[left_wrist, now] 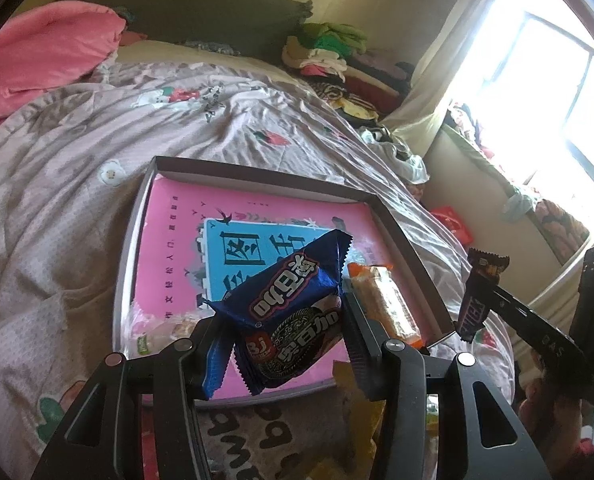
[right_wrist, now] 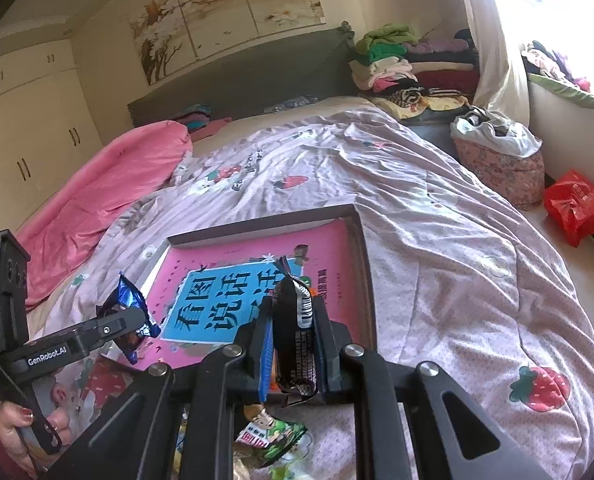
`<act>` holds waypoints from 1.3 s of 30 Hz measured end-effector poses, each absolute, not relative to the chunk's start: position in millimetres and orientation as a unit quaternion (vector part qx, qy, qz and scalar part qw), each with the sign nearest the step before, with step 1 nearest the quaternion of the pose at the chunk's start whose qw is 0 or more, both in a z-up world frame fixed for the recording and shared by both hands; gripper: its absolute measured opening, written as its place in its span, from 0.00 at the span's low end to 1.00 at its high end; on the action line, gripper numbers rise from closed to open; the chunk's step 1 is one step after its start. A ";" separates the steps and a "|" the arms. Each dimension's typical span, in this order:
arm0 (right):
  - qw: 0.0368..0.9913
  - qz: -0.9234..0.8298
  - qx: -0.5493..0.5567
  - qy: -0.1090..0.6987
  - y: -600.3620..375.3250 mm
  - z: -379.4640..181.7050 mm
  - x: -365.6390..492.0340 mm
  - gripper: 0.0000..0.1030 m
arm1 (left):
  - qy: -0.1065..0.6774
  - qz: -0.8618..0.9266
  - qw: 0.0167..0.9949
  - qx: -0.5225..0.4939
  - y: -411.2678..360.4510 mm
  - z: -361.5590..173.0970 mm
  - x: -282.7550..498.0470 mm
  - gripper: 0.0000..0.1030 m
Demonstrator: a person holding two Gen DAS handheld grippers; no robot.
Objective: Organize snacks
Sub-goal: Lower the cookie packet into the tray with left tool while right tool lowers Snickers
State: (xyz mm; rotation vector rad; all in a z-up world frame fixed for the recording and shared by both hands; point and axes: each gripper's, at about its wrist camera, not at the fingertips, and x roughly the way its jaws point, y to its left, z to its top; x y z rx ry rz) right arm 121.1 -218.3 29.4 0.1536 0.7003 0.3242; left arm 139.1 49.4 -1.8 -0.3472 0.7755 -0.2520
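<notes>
My left gripper (left_wrist: 283, 332) is shut on a blue cookie packet (left_wrist: 289, 312) and holds it above the near edge of a shallow box (left_wrist: 257, 172) lined with a pink sheet. An orange wafer packet (left_wrist: 389, 304) lies inside the box at its right. My right gripper (right_wrist: 293, 344) is shut on a dark brown chocolate bar (right_wrist: 295, 328), held upright over the box's (right_wrist: 257, 222) near right part. The bar also shows in the left wrist view (left_wrist: 479, 296), beside the box's right wall. The blue packet shows in the right wrist view (right_wrist: 131, 312) at the left.
The box lies on a bed with a pale strawberry-print quilt (right_wrist: 437, 208). A green snack packet (right_wrist: 273, 436) and other wrappers lie under the right gripper. A pink blanket (left_wrist: 37, 60) is at the far left. Folded clothes (right_wrist: 409, 64) and a red bag (right_wrist: 575, 204) are right.
</notes>
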 end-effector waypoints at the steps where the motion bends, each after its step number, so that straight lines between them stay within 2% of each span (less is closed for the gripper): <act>1: 0.924 0.157 0.074 0.341 -218.3 29.1 122.1 0.17 | 0.377 -0.123 0.903 -0.167 48.4 -2.9 140.4 0.50; 34: 0.913 0.128 0.062 0.381 -211.1 6.7 144.8 0.17 | 0.413 -0.156 0.887 -0.133 22.1 -27.3 159.8 0.50; 39: 0.912 0.122 0.063 0.386 -212.6 3.5 146.5 0.17 | 0.412 -0.160 0.888 -0.130 20.1 -27.1 159.5 0.46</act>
